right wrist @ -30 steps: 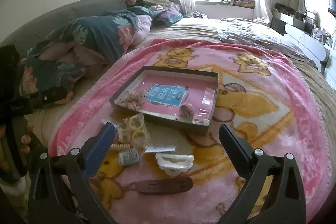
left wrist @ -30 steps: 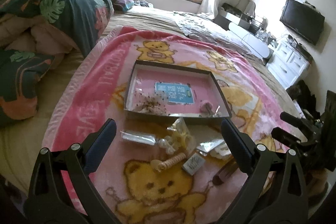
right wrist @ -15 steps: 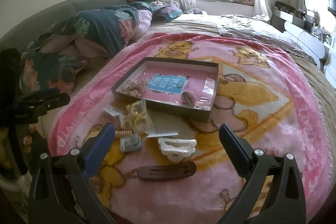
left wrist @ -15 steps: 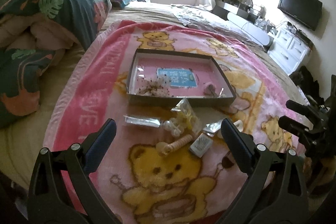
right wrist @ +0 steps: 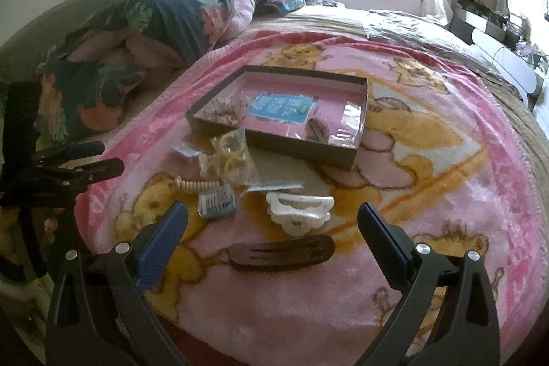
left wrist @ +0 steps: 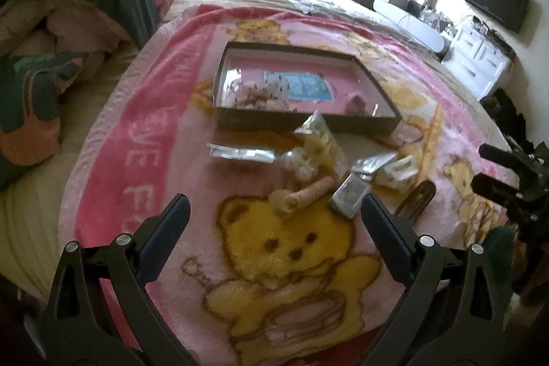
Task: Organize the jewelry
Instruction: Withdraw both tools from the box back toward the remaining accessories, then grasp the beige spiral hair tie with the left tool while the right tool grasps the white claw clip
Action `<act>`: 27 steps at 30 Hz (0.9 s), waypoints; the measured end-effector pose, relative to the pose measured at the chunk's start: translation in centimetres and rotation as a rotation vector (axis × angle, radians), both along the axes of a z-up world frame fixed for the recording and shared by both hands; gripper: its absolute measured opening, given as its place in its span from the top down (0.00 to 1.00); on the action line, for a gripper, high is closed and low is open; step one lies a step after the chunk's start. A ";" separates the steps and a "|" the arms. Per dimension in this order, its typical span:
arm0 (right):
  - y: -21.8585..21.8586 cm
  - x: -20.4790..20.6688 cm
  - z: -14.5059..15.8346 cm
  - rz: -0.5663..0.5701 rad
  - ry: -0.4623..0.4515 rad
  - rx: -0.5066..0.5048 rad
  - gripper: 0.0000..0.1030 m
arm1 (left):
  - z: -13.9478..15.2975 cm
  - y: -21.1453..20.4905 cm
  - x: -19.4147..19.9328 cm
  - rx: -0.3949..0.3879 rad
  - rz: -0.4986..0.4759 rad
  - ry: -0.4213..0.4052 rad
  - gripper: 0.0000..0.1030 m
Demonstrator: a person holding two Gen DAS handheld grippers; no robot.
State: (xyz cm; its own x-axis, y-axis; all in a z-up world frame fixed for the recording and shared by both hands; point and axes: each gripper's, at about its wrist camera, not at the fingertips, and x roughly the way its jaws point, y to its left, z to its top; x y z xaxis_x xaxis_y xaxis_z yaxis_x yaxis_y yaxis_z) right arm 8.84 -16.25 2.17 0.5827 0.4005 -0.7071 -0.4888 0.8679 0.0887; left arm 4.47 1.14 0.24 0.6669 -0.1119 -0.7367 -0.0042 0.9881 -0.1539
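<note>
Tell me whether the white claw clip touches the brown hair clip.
Apart. The right wrist view shows a strip of pink blanket between the white claw clip and the brown hair clip.

Left black two-finger gripper w/ blue pads (left wrist: 272, 211): jaws spread wide, nothing between them, held above the surface, tilted fwd and down. Seen from the right wrist cam it sits at far left, fingers pointing right. Right black two-finger gripper w/ blue pads (right wrist: 272, 220): jaws also wide apart, empty, same hovering pose. Both apart, not touching each other.
</note>
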 end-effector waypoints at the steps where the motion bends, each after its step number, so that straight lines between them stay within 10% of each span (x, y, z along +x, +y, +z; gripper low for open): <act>1: 0.0 0.0 -0.2 0.000 0.004 -0.002 0.04 | -0.5 0.1 0.0 0.002 -0.003 0.013 0.10; 17: 0.3 1.7 -2.9 -0.016 0.071 -0.035 0.04 | -5.9 -1.6 3.0 0.109 -0.098 0.100 0.10; 27: 0.6 4.2 -5.8 -0.053 0.119 -0.072 0.04 | -7.7 -2.1 6.0 0.151 -0.156 0.123 0.30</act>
